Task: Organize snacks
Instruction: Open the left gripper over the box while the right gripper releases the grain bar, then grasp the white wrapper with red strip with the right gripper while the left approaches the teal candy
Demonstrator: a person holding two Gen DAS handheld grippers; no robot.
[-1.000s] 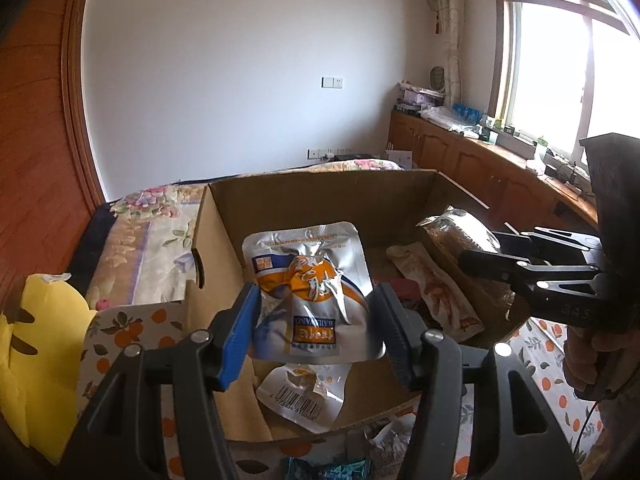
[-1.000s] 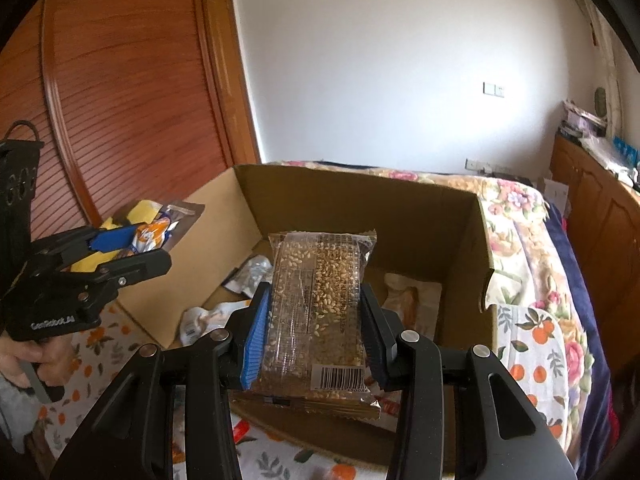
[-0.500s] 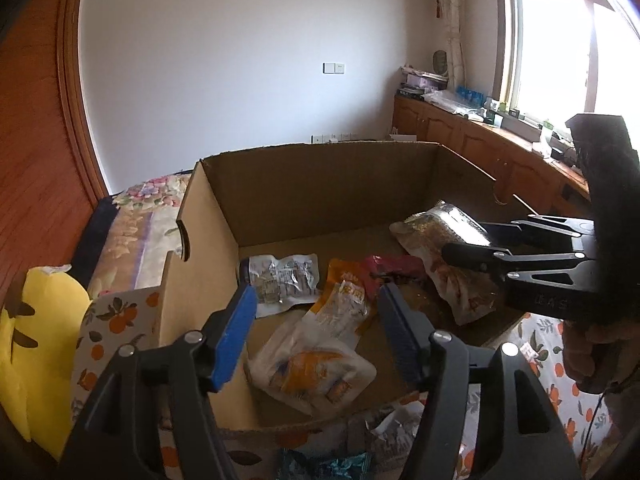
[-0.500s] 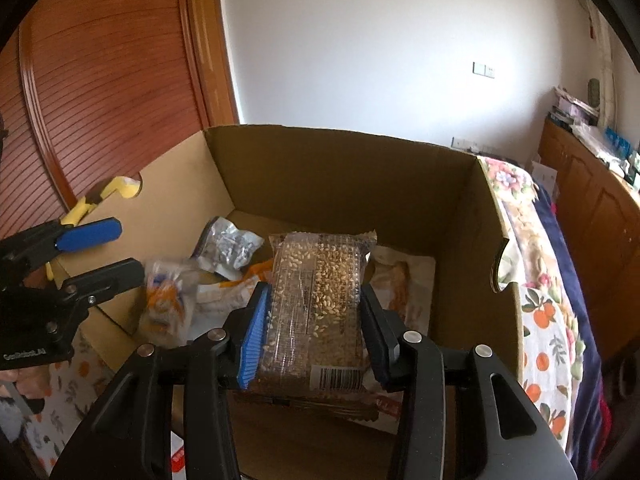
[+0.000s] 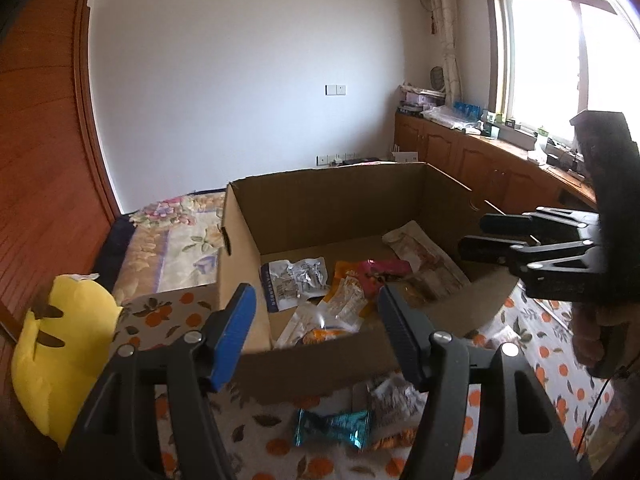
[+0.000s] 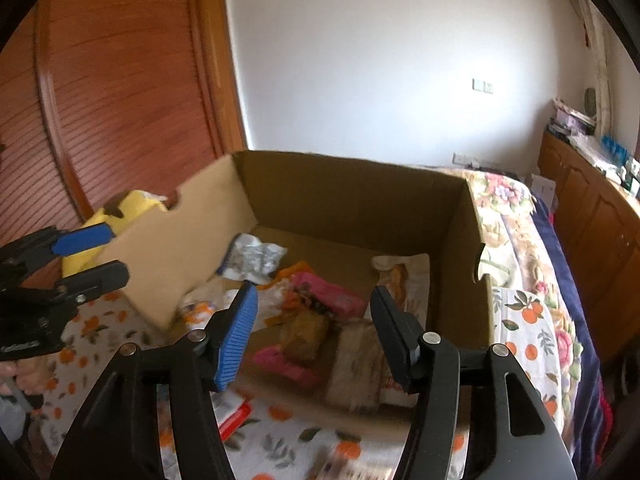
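An open cardboard box (image 5: 320, 196) (image 6: 352, 200) stands on the orange-print cloth. Inside lie several snack packs: a silver pack (image 5: 294, 278) (image 6: 252, 258), an orange pack (image 5: 348, 300), a pink pack (image 5: 384, 268) (image 6: 324, 300) and a clear grain bar pack (image 6: 356, 360). My left gripper (image 5: 316, 336) is open and empty, just outside the box's near wall. My right gripper (image 6: 314, 332) is open and empty above the box's near edge; it also shows in the left wrist view (image 5: 492, 236).
A teal wrapped snack (image 5: 332, 426) and a crumpled silver pack (image 5: 394, 398) lie on the cloth before the box. A red-white pack (image 6: 234, 414) lies by the box. A yellow plush (image 5: 52, 352) sits at the left. Wooden cabinets (image 5: 480, 168) line the right wall.
The left gripper dropped the silver-orange pack into the box and drew back. The right gripper opened and let the grain bar pack fall into the box.
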